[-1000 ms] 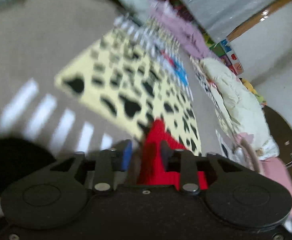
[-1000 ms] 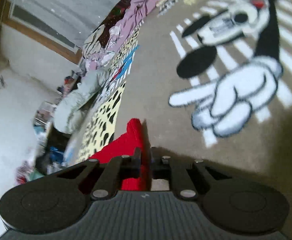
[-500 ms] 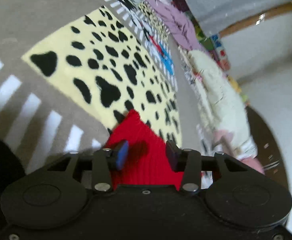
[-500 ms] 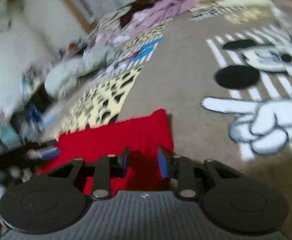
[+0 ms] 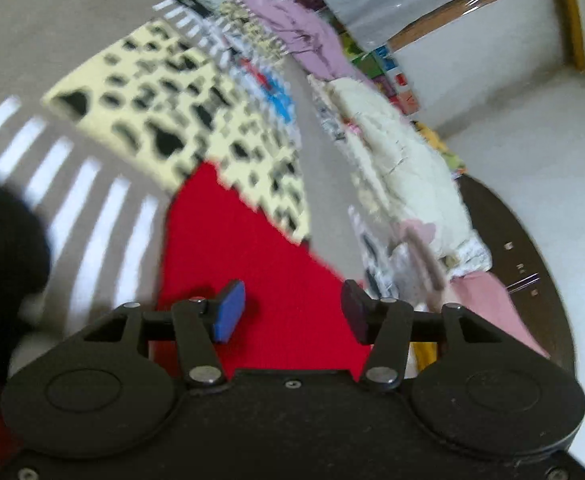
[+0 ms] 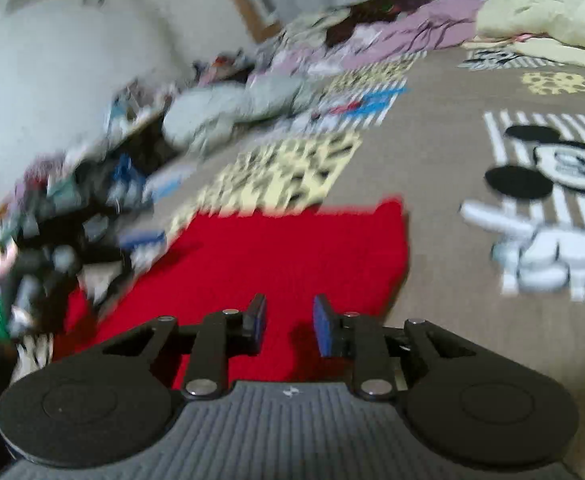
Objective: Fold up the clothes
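Observation:
A red knitted garment [image 5: 248, 256] lies flat on a brown printed blanket [image 5: 72, 32]. It also shows in the right wrist view [image 6: 292, 256]. My left gripper [image 5: 288, 312] is open and empty, just above the garment's near part. My right gripper [image 6: 288, 322] is open and empty, with its jaws a smaller distance apart, above the garment's near edge. Both views are blurred by motion.
The blanket [image 6: 452, 320] carries a yellow spotted patch [image 5: 180, 120] beyond the garment and a cartoon mouse print [image 6: 564, 200] to the right. Piles of clothes and bedding [image 5: 404, 168] lie along the far side, with more clutter [image 6: 92, 200] at the left.
Both grippers have let go of the red garment and opened. The garment now lies spread flat, and both grippers have drawn back from it.

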Tool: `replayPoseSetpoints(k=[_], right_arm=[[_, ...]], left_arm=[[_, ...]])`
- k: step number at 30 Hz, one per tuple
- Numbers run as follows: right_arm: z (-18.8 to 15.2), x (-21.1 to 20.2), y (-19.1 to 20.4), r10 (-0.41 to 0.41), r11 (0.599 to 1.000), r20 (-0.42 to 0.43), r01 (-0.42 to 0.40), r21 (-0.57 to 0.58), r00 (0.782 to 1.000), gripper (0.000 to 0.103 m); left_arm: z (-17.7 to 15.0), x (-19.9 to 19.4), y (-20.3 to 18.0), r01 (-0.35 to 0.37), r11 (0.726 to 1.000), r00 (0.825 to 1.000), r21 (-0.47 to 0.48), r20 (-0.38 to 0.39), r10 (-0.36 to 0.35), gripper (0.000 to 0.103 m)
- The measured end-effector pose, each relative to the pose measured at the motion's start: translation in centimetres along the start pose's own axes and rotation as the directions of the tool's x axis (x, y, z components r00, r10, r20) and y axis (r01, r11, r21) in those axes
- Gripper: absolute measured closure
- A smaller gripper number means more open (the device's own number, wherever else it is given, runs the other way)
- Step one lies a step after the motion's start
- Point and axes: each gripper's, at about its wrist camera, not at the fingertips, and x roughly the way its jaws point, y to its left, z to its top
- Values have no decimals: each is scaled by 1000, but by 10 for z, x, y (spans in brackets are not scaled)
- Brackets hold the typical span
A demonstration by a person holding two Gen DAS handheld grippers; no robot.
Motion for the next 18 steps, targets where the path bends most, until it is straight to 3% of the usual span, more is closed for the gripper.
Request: replayPoseSetpoints(k=[3, 6, 8, 11, 13, 14, 16, 18], right_arm=[[-17, -7, -18, -29, 987, 19, 25, 161, 999, 83], [-24, -25, -31, -51, 959, 56, 33, 282, 997, 78], [-33, -28, -29, -59, 959, 40, 45, 281, 997, 78], [-32, -51, -3, -108, 978, 134, 82, 191, 985, 78], [-32, -61, 15, -50, 989, 183, 23, 146, 982, 78], [-33, -60, 22, -29, 991, 171, 6, 132, 985, 79], [-44, -37, 28, -83, 990, 36, 78, 120, 996, 83], [-56, -33, 30, -100, 988, 38, 95, 124, 994, 85]], left_arm=[[-33, -12, 5, -48, 999, 998, 5, -29, 49, 51], [-60, -34, -5, -86, 993, 996, 81, -20, 88, 51], [-74, -50, -12, -91, 987, 996, 132, 25, 89, 47], [-94, -67, -15, -111, 977, 993, 184, 66, 100, 45], [-105, -66, -9, -175, 963, 983, 207, 95, 158, 45], [-111, -70, -7, -200, 957, 977, 210, 114, 179, 46], [-122, -81, -6, -232, 951, 969, 206, 139, 206, 46], [-131, -97, -5, -235, 950, 966, 204, 158, 205, 45]])
